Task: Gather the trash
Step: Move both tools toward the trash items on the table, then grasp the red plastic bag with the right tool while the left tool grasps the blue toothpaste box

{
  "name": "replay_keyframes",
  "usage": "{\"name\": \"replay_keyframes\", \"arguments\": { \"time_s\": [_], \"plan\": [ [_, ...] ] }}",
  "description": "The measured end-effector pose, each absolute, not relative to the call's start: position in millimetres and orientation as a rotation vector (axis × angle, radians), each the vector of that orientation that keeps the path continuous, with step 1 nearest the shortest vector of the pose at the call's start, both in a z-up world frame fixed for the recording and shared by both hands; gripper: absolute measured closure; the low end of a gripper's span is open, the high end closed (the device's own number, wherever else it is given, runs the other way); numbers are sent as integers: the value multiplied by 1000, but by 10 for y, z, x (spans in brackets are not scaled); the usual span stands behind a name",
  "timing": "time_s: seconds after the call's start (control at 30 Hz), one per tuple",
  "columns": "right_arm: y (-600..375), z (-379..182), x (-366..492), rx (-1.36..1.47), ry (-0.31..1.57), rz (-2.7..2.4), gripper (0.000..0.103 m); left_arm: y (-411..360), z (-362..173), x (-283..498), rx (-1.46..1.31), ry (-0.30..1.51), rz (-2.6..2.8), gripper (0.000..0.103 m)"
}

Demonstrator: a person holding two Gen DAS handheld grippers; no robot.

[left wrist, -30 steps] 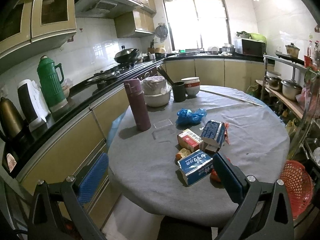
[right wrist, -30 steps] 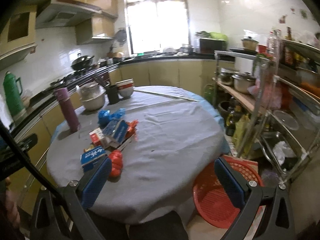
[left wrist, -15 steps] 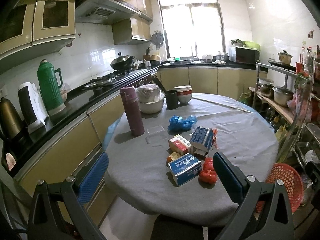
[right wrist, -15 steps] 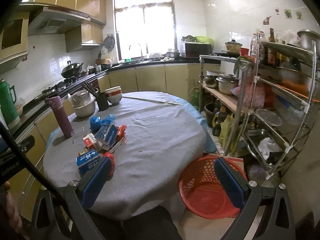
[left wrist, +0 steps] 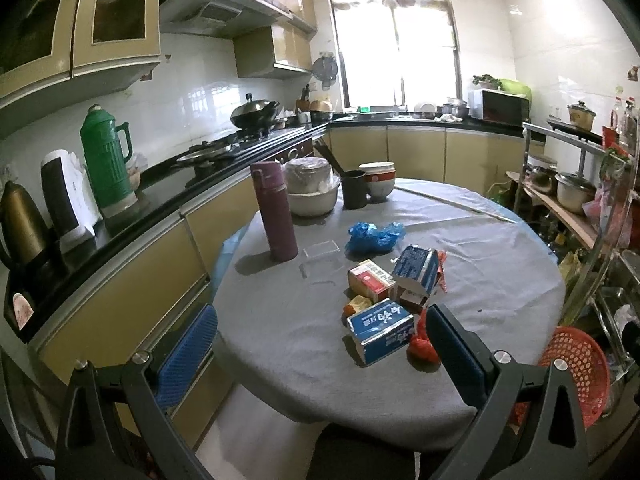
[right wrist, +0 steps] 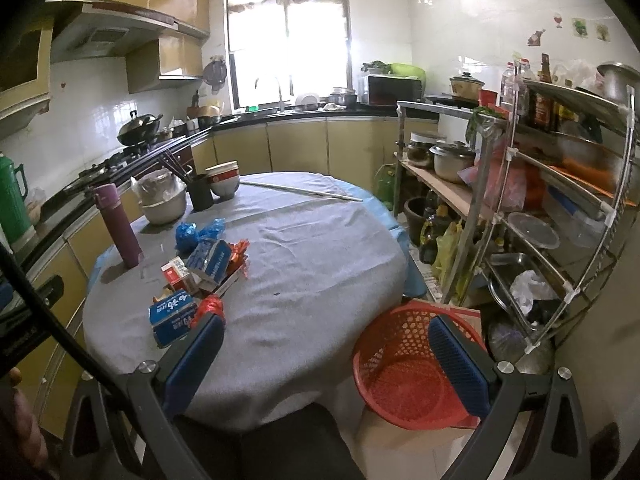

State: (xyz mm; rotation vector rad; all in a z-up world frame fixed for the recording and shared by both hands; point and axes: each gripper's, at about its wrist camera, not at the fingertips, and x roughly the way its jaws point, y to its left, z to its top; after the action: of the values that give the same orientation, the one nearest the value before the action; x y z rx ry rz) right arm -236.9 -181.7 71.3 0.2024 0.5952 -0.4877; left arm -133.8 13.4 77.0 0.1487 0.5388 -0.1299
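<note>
Jaws of both grippers gape empty, having drawn back from the worktop [left wrist: 280, 320] over the last second: trash pile [left wrist: 386, 300] untouched, red basket [right wrist: 404, 372] empty, collection unstarted.

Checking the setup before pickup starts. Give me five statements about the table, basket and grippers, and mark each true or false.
1. Both grippers, left and right, are open and hold nothing. True.
2. The red basket sits on the table. False: it is on the floor beside the table.
3. The basket already holds cartons. False: it looks empty.
4. A purple flask stands upright on the table. True.
5. A blue carton lies at the near end of the trash pile. True.
</note>
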Motion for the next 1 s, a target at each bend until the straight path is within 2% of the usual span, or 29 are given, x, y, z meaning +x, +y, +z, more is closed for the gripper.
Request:
{"name": "replay_keyframes", "arguments": {
  "time_s": [0.63, 1.0],
  "plan": [
    [-1807, 592, -1779, 192, 687, -425, 0, 255, 503, -794, 137, 630, -58, 0],
    [-1613, -44, -854, 259, 868, -170, 0, 443, 17, -256, 141, 779, -14, 0]
  ]
}}
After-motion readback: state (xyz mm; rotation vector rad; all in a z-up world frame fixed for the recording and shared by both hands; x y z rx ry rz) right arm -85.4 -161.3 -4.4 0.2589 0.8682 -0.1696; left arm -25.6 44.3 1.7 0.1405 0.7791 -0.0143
